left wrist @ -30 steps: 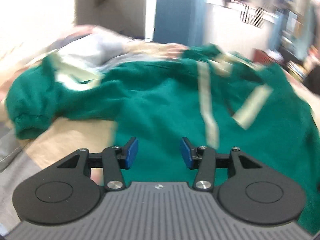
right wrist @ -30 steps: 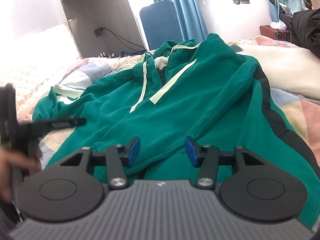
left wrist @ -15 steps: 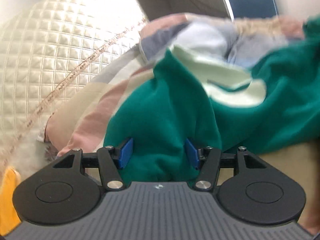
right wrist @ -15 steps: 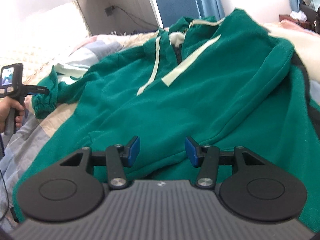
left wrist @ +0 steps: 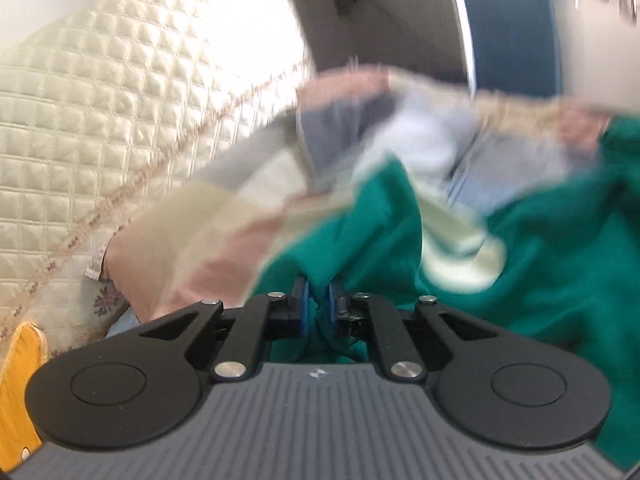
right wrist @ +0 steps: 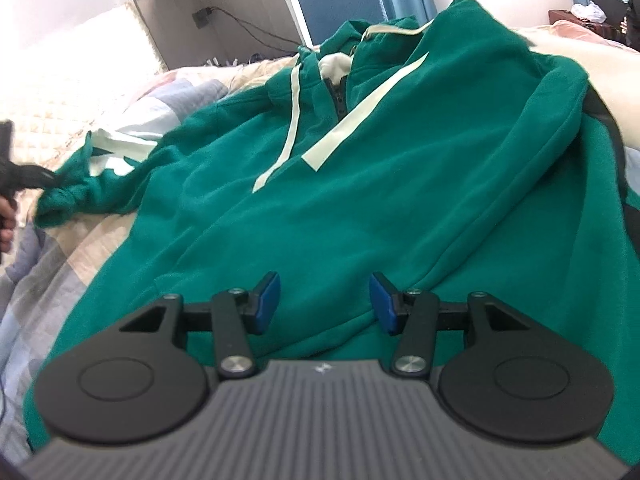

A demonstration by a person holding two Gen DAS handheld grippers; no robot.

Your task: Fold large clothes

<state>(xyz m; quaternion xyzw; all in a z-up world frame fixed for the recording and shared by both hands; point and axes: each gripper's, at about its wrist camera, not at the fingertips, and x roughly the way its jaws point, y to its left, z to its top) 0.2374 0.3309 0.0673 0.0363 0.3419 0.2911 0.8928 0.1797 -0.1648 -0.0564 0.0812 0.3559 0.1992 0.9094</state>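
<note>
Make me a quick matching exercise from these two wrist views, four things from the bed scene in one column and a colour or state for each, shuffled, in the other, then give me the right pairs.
Column one:
1. left gripper
2. right gripper
3. drawstring
4. quilted headboard

Column two:
A. jaws apart above green cloth, nothing pinched
B. cream, stitched in small squares
C. pale flat cord lying down the hoodie's front
D. jaws just closed, pinching the green sleeve cuff

Pairs: 1-D, 2-A, 3-C, 4-B
</note>
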